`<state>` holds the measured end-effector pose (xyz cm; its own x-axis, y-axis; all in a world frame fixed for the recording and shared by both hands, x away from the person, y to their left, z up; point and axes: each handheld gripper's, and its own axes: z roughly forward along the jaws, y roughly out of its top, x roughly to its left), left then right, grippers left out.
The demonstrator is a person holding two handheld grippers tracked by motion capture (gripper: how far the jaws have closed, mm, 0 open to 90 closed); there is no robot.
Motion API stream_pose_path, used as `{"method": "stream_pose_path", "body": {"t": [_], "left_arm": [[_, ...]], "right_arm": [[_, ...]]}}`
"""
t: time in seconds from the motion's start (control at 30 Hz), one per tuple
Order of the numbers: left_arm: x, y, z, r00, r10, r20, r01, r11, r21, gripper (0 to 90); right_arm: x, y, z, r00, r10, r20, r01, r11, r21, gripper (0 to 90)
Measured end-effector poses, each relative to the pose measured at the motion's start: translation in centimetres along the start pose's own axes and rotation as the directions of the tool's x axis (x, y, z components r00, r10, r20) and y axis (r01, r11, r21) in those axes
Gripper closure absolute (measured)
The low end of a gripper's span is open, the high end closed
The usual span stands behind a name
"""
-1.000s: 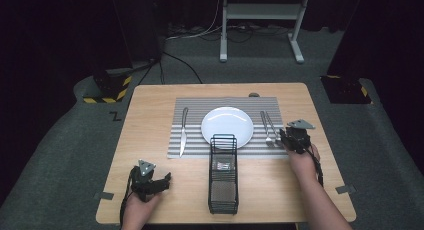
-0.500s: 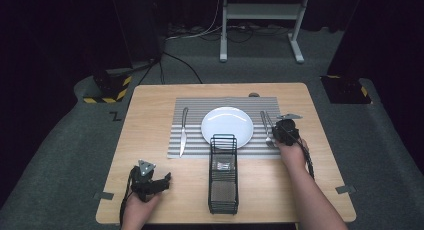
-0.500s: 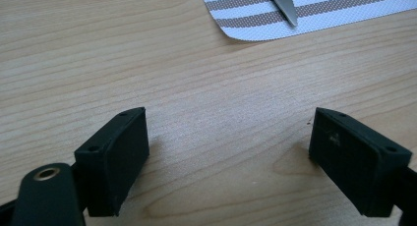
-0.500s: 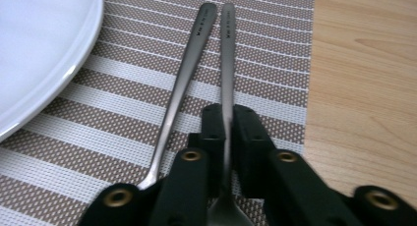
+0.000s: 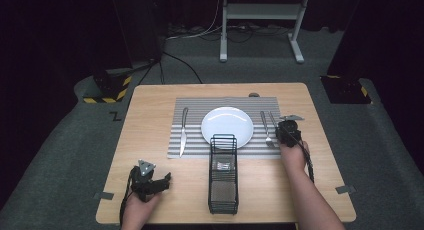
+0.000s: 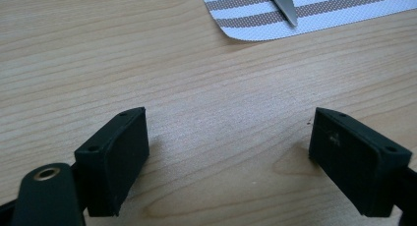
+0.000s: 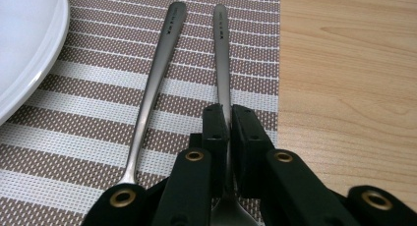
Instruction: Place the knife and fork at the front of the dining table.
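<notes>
On the striped placemat (image 5: 225,102) a white plate (image 5: 227,124) lies in the middle. A knife (image 5: 183,132) is to its left and two steel utensils to its right. My right gripper (image 5: 284,135) (image 7: 227,110) is shut on the thin handle of the right-hand utensil (image 7: 221,54), close to its head. The other utensil (image 7: 152,83) (image 5: 265,126) lies free beside it. My left gripper (image 5: 164,180) (image 6: 230,123) rests low over bare wood near the front left corner, open with nothing between its fingers. The knife's tip (image 6: 282,5) shows beyond it.
A black wire caddy (image 5: 223,190) stands lengthwise at the front middle, its far end touching the plate's near rim. Bare wood (image 5: 150,105) surrounds the mat. The table's right edge (image 5: 327,155) is close to my right hand. A metal stand (image 5: 260,12) is on the floor behind.
My right gripper has moved left from the bare wood onto the mat's right edge and closed on the right-hand utensil's handle. The left gripper has stayed put.
</notes>
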<state>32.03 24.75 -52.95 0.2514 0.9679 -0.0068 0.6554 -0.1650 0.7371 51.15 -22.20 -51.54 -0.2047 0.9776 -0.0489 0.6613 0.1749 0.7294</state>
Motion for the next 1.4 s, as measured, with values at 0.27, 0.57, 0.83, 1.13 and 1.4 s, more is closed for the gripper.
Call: {"method": "stream_pose_path", "body": {"t": [0.27,0.57,0.83,1.13,1.4], "left_arm": [[0.0,0.0,0.0,1.0000,0.001,0.000,-0.001,1.0000,0.000,15.3],[0.0,0.0,0.0,1.0000,0.002,0.001,-0.002,1.0000,0.003,15.3],[0.0,0.0,0.0,1.0000,0.000,0.001,0.000,1.0000,0.000,15.3],[0.0,0.0,0.0,1.0000,0.000,0.001,0.000,1.0000,0.000,15.3],[0.0,0.0,0.0,1.0000,0.003,0.002,-0.003,1.0000,0.002,15.4]], "right_arm": [[-0.9,-0.1,-2.7,0.9996,-0.014,-0.026,0.012,0.997,-0.073,82.1],[-3.5,-3.5,-4.8,0.9997,-0.018,0.018,0.019,0.999,-0.041,88.6],[-1.7,-4.7,-5.2,0.9979,-0.064,0.008,0.064,0.996,-0.056,83.9],[-2.3,-8.3,-8.1,0.9990,-0.010,-0.043,0.008,0.998,-0.058,59.2],[-2.2,-12.4,-11.9,0.9923,-0.058,-0.110,0.054,0.998,-0.037,27.5]]}}
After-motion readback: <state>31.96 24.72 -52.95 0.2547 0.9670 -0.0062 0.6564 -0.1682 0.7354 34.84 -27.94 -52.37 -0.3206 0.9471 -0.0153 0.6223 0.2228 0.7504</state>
